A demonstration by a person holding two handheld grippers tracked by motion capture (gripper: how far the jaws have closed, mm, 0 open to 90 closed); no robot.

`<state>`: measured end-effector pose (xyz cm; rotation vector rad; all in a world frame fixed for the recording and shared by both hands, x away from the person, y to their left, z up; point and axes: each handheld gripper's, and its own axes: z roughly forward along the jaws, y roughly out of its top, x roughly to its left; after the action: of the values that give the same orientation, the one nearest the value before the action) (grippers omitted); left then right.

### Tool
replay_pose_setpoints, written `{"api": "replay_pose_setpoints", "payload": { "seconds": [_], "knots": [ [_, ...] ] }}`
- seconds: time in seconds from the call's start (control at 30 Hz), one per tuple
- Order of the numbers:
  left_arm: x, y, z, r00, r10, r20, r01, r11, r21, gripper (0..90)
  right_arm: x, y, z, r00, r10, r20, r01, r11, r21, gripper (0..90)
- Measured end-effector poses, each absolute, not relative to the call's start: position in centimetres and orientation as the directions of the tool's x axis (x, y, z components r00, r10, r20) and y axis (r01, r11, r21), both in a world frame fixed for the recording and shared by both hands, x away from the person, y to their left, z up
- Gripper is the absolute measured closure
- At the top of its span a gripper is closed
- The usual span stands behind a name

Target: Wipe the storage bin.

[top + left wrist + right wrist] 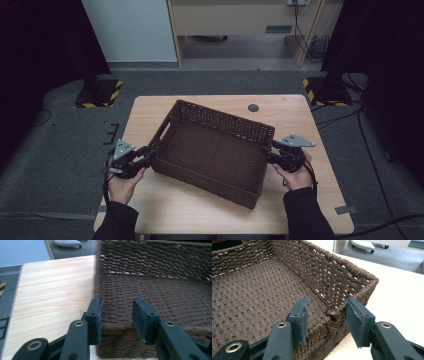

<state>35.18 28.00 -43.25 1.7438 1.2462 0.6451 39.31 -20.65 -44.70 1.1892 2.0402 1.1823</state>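
- While the dark brown rectangular woven wicker basket [212,150] sits empty on the pale wooden table [295,112], its long axis runs slantwise across the top, from the person's near left toward the right, with one short end facing each hand.
- At the basket's left short end, the left gripper [148,156] straddles the rim; in the left gripper view its black pads [96,317] stand apart on either side of the wall's top edge [117,326], a gap showing at each pad, so nothing is pinched.
- At the opposite short end, the right gripper [267,152] does the same near the far corner: in the right gripper view one pad [300,317] hangs inside the basket, the other outside it, with the braided rim [332,315] between them and daylight on both sides.
- Both sets of jaws are partly spread, gripping nothing.
- Each hand is equally close to its own end, so neither has the advantage; I judge the basket to be set down and resting flat.
- Should the next move be a retreat, each gripper must lift or pull back along the basket's long axis, outward from its end, so the inner pad clears the rim without snagging the weave.
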Motion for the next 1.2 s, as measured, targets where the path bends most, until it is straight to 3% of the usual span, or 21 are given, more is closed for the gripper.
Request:
{"api": "replay_pose_setpoints", "payload": {
  "seconds": [0.13,0.43,0.63,0.87,1.2],
  "knots": [
    [35.3,28.9,-43.7,0.315,0.946,-0.082,0.492,-0.089,0.866,60.4,39.2,-20.6,-44.7,-0.495,0.869,0.009,0.443,0.243,0.863,53.8],
    [36.4,29.0,-44.2,0.319,0.942,-0.101,0.494,-0.075,0.866,68.4,38.4,-20.8,-44.2,-0.517,0.856,0.012,0.443,0.255,0.859,55.7],
    [37.0,28.7,-44.4,0.319,0.943,-0.094,0.501,-0.084,0.861,70.5,39.1,-20.8,-44.6,-0.493,0.87,-0.005,0.43,0.25,0.867,51.6],
    [35.5,29.1,-43.7,0.325,0.939,-0.116,0.499,-0.066,0.864,58.2,38.9,-21.1,-44.7,-0.496,0.868,0.033,0.442,0.219,0.87,54.3],
    [34.9,28.0,-44.2,0.353,0.929,-0.117,0.503,-0.083,0.86,54.6,37.6,-21.3,-44.4,-0.517,0.855,0.047,0.451,0.226,0.863,53.3]
  ]
}}
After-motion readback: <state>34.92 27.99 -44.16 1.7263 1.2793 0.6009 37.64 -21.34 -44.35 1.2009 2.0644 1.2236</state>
